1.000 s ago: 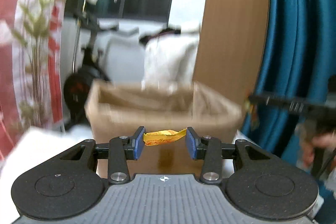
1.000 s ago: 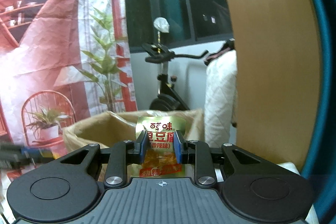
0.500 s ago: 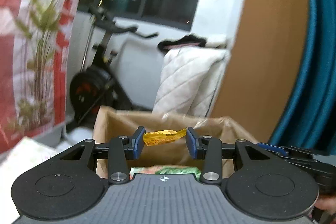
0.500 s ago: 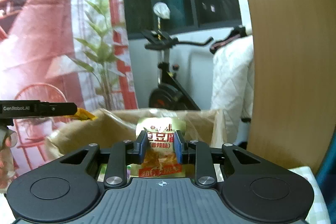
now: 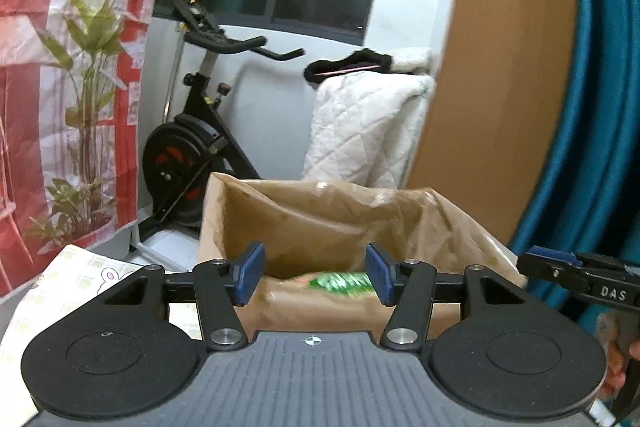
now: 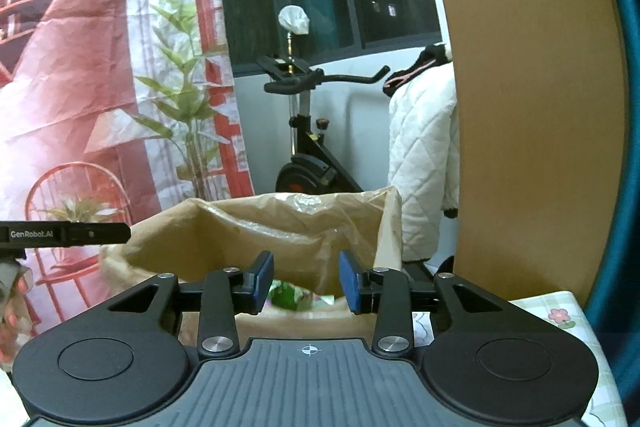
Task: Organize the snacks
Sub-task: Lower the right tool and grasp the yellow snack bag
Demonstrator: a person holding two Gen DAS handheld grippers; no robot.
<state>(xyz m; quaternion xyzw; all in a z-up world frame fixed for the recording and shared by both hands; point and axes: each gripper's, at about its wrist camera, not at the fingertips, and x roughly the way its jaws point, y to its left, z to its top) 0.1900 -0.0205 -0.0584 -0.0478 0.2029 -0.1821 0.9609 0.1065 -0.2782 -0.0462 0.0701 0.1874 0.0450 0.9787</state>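
Note:
A brown paper bag (image 5: pixel 340 215) stands open in front of both grippers; it also shows in the right wrist view (image 6: pixel 256 227). A green snack packet (image 5: pixel 340 283) lies inside it, seen too in the right wrist view (image 6: pixel 288 297). My left gripper (image 5: pixel 312 275) is open and empty just above the bag's near rim. My right gripper (image 6: pixel 306 282) is open and empty over the bag's near rim. The right gripper's finger (image 5: pixel 576 273) shows at the right edge of the left wrist view. The left gripper's finger (image 6: pixel 68 233) shows at the left edge of the right wrist view.
The bag stands on a table with a pale patterned cloth (image 5: pixel 68 283), also seen in the right wrist view (image 6: pixel 560 315). Behind are an exercise bike (image 5: pixel 192 147), a white quilted cover (image 5: pixel 368 131), a wooden panel (image 5: pixel 492 67), a teal curtain (image 5: pixel 600 107) and a red printed backdrop (image 6: pixel 80 87).
Both grippers have opened over the bag. The yellow packet has left the left gripper and the gold packet has left the right gripper; neither shows now.

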